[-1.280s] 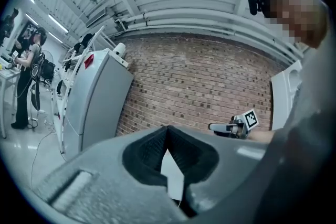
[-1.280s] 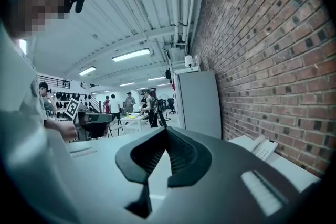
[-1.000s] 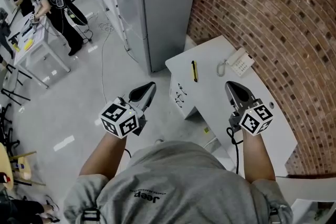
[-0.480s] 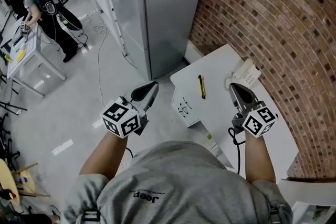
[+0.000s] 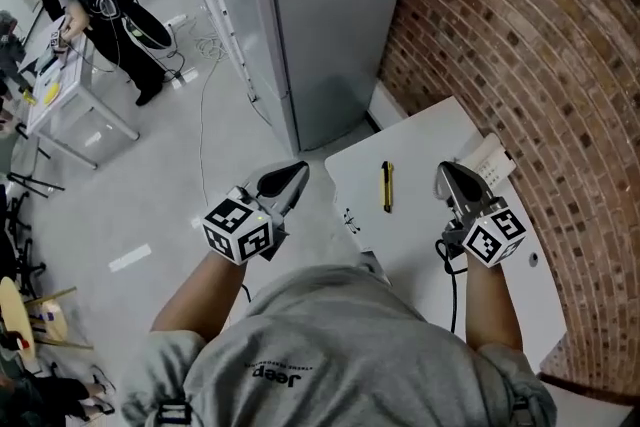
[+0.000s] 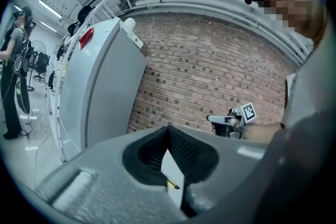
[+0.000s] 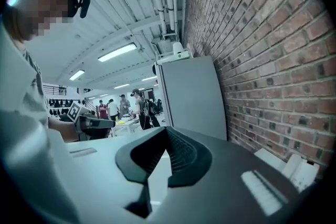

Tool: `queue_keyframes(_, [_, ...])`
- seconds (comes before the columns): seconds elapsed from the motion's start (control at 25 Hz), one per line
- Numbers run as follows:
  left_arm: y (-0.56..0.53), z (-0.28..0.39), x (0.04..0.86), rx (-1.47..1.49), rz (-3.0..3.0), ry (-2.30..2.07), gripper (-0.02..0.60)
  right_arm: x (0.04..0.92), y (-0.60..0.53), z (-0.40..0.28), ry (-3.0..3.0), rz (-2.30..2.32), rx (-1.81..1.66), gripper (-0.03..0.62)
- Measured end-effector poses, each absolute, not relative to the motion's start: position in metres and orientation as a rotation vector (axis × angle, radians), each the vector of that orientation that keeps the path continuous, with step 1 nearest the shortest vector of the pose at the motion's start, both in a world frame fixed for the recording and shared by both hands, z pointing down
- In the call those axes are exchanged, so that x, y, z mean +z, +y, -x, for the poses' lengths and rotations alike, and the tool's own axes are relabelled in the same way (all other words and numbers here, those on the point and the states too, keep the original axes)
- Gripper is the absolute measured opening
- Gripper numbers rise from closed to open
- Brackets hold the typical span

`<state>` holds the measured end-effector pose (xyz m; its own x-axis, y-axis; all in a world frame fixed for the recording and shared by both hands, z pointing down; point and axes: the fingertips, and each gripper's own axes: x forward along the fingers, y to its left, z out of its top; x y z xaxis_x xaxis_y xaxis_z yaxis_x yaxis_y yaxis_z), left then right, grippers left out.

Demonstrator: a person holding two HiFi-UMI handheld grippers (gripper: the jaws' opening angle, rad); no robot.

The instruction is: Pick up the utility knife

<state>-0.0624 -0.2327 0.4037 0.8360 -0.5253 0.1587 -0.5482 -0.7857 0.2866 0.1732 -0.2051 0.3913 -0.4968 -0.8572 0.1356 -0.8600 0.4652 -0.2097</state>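
Observation:
The utility knife, slim, yellow and black, lies on the white table with its length pointing away from me. My left gripper is shut and empty, out over the floor just left of the table's edge. My right gripper is also shut and empty, above the table to the right of the knife. Neither gripper touches the knife. In the left gripper view a sliver of the knife shows below the closed jaw tips. The right gripper view shows its jaws closed with nothing between them.
A white desk phone sits at the table's far right, against the brick wall. A tall grey cabinet stands beyond the table. A person stands by a white bench at the far left.
Both grippers have moved forward towards the table, and the table and knife have come closer. The knife now lies level with the gripper tips, between the two. Both grippers stay shut.

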Motion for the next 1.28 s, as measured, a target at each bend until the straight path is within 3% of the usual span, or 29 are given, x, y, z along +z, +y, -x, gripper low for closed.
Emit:
queue_keyframes(0.52, [-0.297, 0.037, 0.426, 0.12, -2.609, -0.87, 0.0, 0.402, -0.278, -0.192, -2.672, -1.507, 0.286, 0.009])
queue_keyframes(1.28, [-0.319, 0.034, 0.427, 0.152, -2.606, -0.778, 0.002, 0.397, -0.272, -0.194, -2.604, -1.65, 0.313, 0.009])
